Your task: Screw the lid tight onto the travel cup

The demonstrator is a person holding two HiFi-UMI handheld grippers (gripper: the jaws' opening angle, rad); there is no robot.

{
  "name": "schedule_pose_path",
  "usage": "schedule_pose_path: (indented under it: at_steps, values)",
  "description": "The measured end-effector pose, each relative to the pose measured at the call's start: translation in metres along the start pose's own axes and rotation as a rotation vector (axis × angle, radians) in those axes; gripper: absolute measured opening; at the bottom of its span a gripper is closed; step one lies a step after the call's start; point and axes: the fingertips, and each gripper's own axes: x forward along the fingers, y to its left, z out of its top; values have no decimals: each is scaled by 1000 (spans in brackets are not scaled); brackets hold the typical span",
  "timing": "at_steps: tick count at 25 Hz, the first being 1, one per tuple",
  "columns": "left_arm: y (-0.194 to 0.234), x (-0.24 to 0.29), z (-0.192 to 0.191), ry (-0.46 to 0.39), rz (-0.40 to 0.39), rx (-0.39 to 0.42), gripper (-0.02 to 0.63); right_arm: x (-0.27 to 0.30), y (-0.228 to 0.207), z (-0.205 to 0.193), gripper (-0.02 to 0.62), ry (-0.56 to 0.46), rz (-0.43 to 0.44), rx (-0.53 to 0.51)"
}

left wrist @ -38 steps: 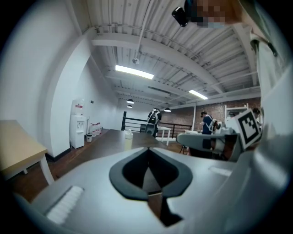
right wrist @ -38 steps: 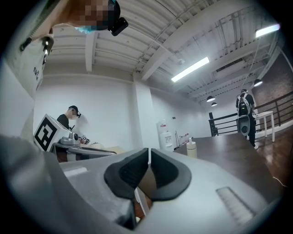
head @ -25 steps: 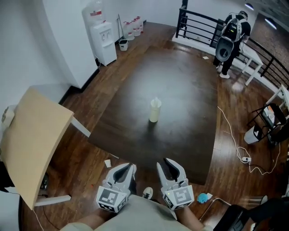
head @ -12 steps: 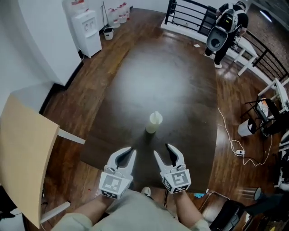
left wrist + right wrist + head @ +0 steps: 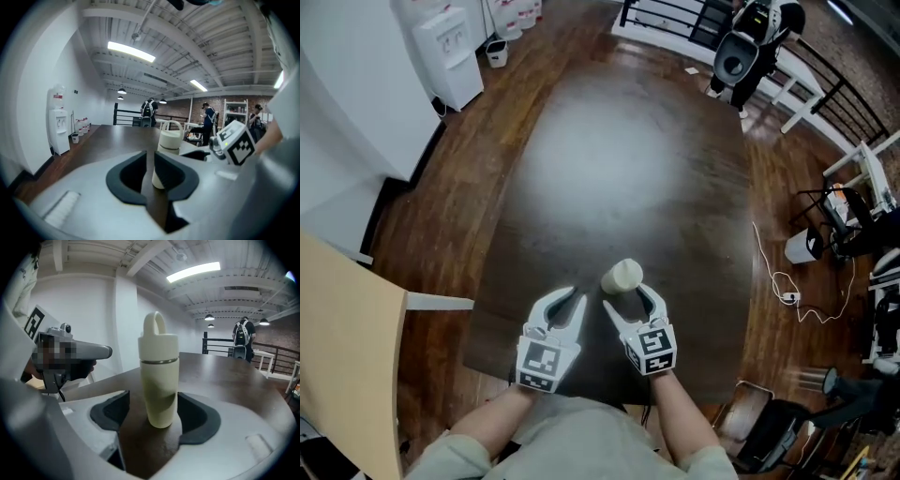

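Cream travel cup [image 5: 159, 380], lid [image 5: 157, 338] apparently not yet tightened, stands unclamped between right gripper [image 5: 629, 298] fingers, just widened; left gripper [image 5: 567, 300] fingers, just cracked apart, empty.

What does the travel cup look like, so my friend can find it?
Find the big dark table in the room's middle. Near its closest edge stands the travel cup: tall, cream, with a loop on its lid. Nothing else stands on the table.
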Motion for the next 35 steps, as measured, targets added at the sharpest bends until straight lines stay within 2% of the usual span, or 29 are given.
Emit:
schedule_pose_path:
  at_steps: [4,11,15,18,26,31,35]
  values:
    - [12,14,1,13,-22,-23,29,19,-7,-3,336,12,-13,12]
    - [26,19,-8,39,-24,-20,18,43,-5,-11,344,-8,2,2]
    - [33,16,-12,65,-4,-15,17,51,5,-5,344,-36,31,-5]
    - [36,13,-16,85,23,-48,17,56,9,-3,344,-57,55,1]
    - [31,3,-15,75,65,-98,-2,61,7,3,328,-114,74,-7]
    - [27,-2,-11,63,68,-107,-2,56,15,3,316,-71,146,4]
    - [21,-4,4,26,34,-132,-2,37,25,24,314,-68,227,34]
